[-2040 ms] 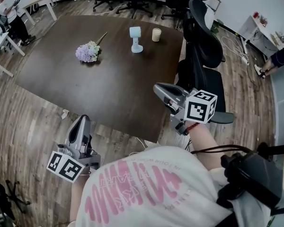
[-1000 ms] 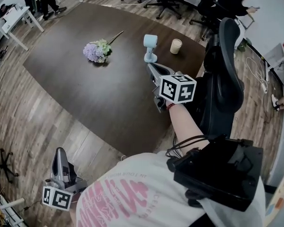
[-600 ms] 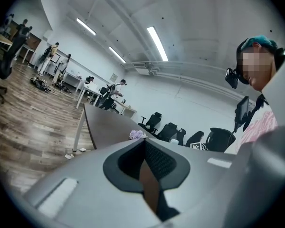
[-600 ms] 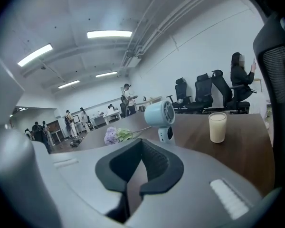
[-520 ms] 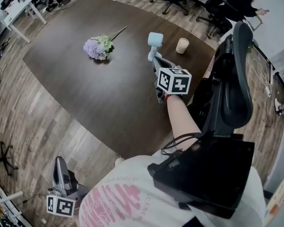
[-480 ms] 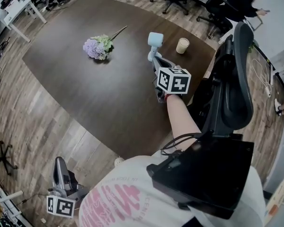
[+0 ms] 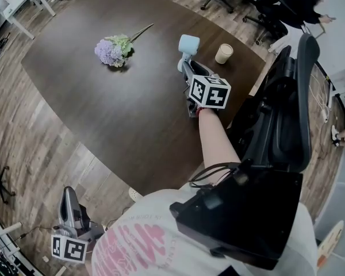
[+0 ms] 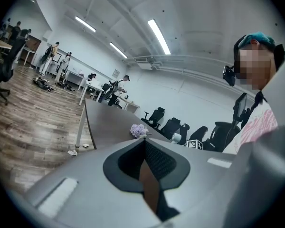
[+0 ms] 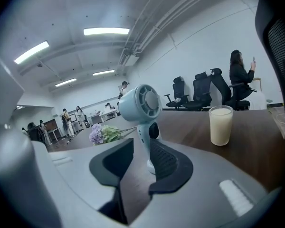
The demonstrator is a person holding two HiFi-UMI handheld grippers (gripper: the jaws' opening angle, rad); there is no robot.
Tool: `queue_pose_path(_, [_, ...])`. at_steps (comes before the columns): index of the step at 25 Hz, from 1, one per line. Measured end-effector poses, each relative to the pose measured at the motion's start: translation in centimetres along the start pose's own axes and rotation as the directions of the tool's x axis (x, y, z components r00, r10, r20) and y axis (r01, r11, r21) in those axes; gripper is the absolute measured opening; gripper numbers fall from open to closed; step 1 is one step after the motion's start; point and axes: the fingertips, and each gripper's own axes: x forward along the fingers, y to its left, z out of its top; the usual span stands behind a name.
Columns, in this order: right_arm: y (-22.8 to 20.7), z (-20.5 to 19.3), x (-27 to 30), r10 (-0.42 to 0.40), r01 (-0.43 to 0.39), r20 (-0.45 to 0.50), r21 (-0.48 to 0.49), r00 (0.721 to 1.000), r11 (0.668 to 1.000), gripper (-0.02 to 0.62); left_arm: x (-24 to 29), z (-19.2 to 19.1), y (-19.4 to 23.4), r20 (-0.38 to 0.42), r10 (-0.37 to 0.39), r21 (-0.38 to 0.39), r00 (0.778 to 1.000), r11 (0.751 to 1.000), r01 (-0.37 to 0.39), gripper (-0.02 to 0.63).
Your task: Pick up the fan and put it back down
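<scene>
Standing upright on the counter (image 7: 132,114), the fan (image 9: 140,103) is not lifted yet, so I judge that both the pick-up and the putting down are left. The right tongs (image 9: 141,148) have just been opening and are spread, with the fan's stem just ahead of their gap, not pinched. The left tongs (image 8: 143,146) are pressed together on nothing, well apart from the fan.

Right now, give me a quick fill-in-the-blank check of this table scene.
The fan stands ___ on the table.
In the head view, the cup stands to the fan's ___.
The purple ___ lie to the fan's left.
The left gripper's jaws are ___.
Missing: upright; right; flowers; shut.
</scene>
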Motion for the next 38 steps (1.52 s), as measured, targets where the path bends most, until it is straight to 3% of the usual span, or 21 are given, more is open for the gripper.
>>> queue_pose_path(5, [-0.3,0.0,1.0,-0.002,0.002,0.003,-0.021,1.000,1.000,0.205,0.5,-0.3,-0.1,-0.005,0.011,-0.007,1.000,1.000,-0.011,0.020])
queue_pose_path(24, [-1.1,2.0,3.4,-0.021,0.023,0.021,-0.136,1.000,0.990,0.196,0.3,-1.4,-0.2,-0.034,0.041,-0.010,0.999,0.999,-0.041,0.020])
queue_pose_path(38, [-0.8,3.1,1.6,-0.073,0.080,0.056,-0.138,0.996,0.987,0.181,-1.3,-1.6,0.6,-0.017,0.037,-0.019,0.999,0.999,-0.038,0.020])
